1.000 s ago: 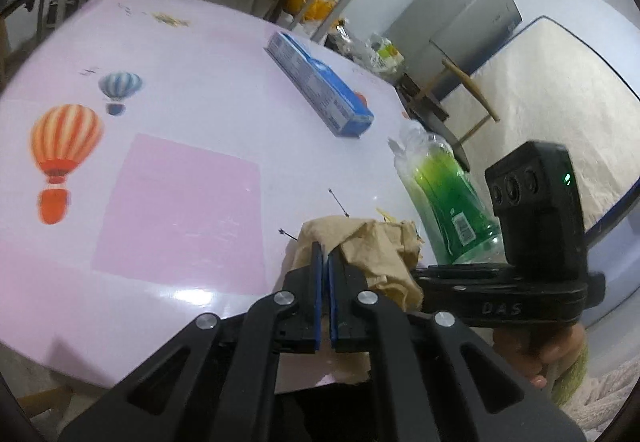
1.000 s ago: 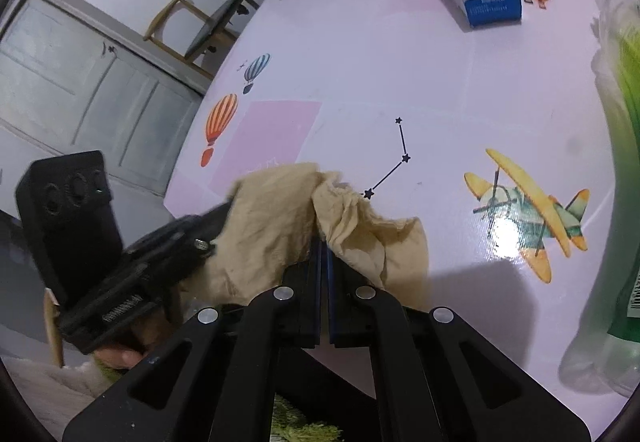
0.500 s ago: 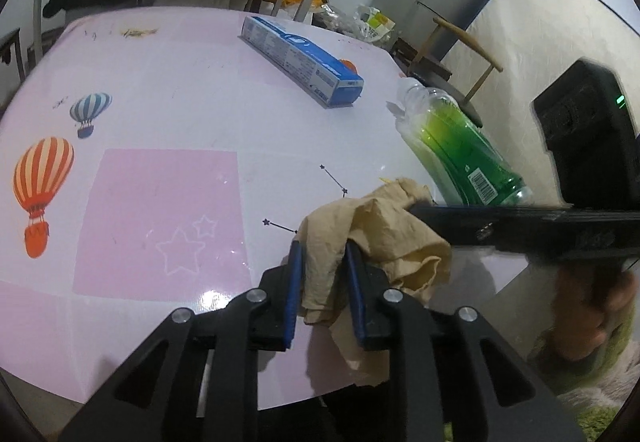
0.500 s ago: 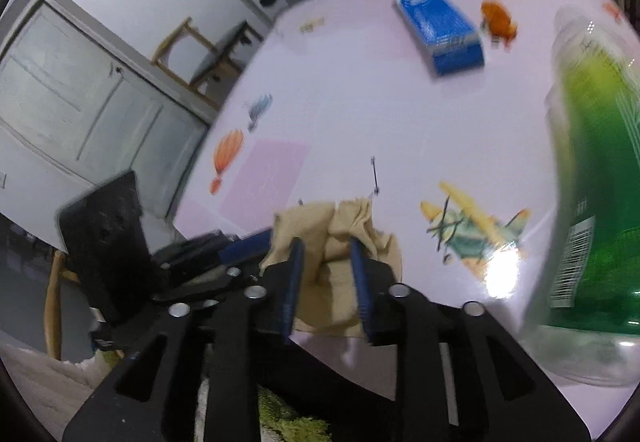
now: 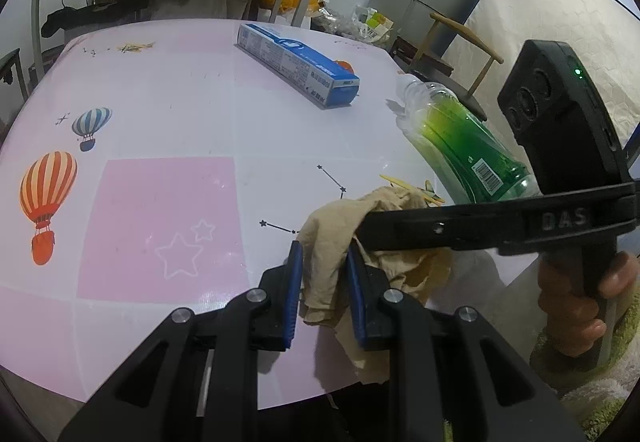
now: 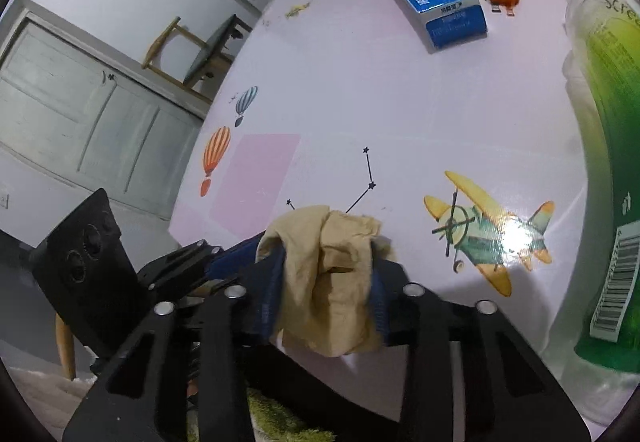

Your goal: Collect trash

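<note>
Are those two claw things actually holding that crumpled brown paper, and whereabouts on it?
The crumpled brown paper sits between both: the left gripper at its near edge, the right gripper around its bunched middle. Whether the pads are pressing cannot be told.

Crumpled tan paper napkin (image 5: 340, 242): matt, soft, creased. Tabletop (image 5: 168, 114): glossy printed covering, smooth, glare spots. Green bottle (image 5: 468, 146): clear shiny plastic, paper barcode label. Blue box (image 5: 296, 62): smooth cardboard, slight sheen. Left gripper (image 5: 322, 282): matt black plastic, blue pads, bright metal screws. Chair (image 5: 460, 42): bare wood.
</note>
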`<act>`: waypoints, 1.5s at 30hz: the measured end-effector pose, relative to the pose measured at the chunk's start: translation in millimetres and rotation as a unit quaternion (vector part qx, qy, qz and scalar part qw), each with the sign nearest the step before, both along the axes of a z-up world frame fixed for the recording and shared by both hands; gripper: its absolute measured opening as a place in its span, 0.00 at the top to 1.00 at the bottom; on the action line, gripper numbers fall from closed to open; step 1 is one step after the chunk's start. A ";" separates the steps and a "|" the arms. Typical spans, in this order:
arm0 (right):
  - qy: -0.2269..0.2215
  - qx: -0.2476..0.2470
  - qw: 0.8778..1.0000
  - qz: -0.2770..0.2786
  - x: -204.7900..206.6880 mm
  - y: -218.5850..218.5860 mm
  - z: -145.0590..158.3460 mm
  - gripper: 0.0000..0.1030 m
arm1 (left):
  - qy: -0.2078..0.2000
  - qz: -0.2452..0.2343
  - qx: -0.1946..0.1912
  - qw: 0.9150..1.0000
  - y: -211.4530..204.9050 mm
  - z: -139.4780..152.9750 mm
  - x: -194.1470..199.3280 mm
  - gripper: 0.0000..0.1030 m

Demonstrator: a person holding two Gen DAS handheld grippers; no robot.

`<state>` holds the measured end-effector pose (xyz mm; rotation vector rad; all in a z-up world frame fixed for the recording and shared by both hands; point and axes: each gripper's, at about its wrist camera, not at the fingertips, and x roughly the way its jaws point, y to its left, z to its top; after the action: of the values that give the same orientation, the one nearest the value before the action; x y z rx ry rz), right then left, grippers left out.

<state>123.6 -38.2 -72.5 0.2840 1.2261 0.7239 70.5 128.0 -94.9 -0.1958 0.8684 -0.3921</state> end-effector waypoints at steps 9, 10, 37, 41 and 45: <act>0.027 0.007 1.000 -0.013 1.7 -7.4 -5.9 0.91 | -0.001 -0.007 -0.046 0.999 7.3 9.8 -14.3 0.43; 0.034 0.013 0.999 -0.013 2.2 -9.8 -6.9 0.91 | -0.002 -0.011 -0.046 0.999 5.6 10.2 -16.0 0.40; 0.054 0.040 0.998 -0.007 1.3 -8.3 13.8 0.59 | -0.019 -0.016 0.095 0.995 -19.9 5.6 -16.6 0.78; 0.008 0.024 1.000 -0.014 4.3 -23.8 41.1 0.55 | -0.018 -0.004 0.082 0.996 -11.2 6.0 -14.1 0.80; -0.055 0.003 0.998 -0.037 21.9 -42.9 77.5 0.50 | -0.013 0.016 0.065 0.998 1.8 5.9 -8.5 0.80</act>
<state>145.4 -81.2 4.9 0.2889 1.1038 0.6710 62.0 129.8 -89.0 -0.0845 0.8600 -0.3063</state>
